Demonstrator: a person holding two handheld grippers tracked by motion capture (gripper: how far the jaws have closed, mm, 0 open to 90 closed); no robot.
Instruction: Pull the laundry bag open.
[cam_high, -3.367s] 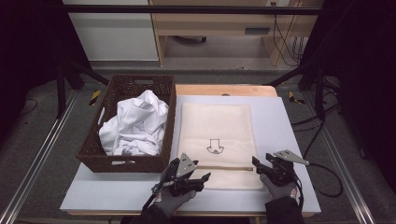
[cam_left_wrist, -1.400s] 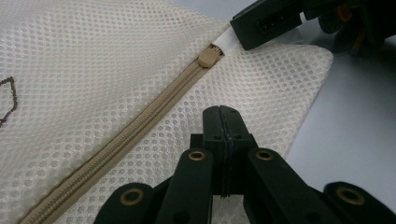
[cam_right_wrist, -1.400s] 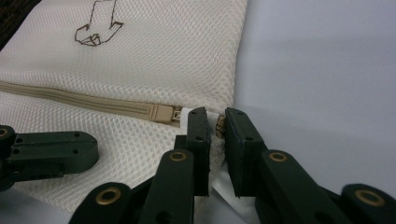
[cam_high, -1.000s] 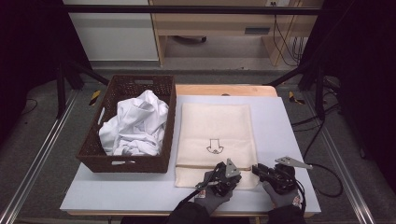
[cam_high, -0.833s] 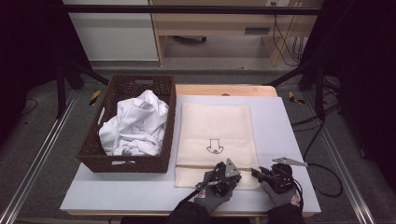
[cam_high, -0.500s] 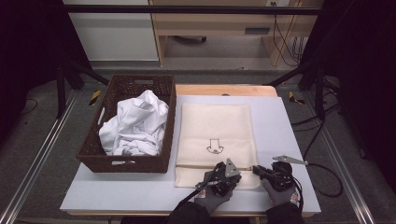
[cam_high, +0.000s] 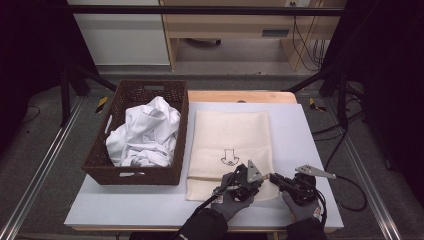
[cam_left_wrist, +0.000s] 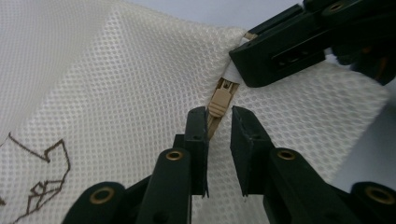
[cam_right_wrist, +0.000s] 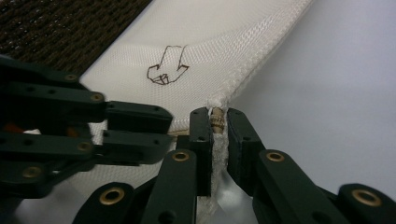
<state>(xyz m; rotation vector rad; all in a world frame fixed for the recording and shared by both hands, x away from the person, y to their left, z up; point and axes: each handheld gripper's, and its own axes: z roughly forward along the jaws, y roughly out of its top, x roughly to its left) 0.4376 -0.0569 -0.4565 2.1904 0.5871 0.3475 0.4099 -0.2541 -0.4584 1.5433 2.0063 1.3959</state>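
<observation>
We see white crumpled cloth (cam_high: 145, 132) filling the wicker basket (cam_high: 131, 172) beside the cream mesh laundry bag (cam_high: 230, 135), whose near-edge zipper end the right gripper (cam_right_wrist: 217, 122) pinches, while the left gripper (cam_left_wrist: 219, 122), jaws just parted, straddles the tan zipper pull (cam_left_wrist: 219, 98), visible close-up.

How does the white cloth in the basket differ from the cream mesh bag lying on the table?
The white cloth is crumpled in a heap inside the wicker basket; the mesh bag lies flat and smooth on the table. The cloth is plain white; the bag is cream with a small arrow drawing and a zipper. Both are soft fabric.
</observation>
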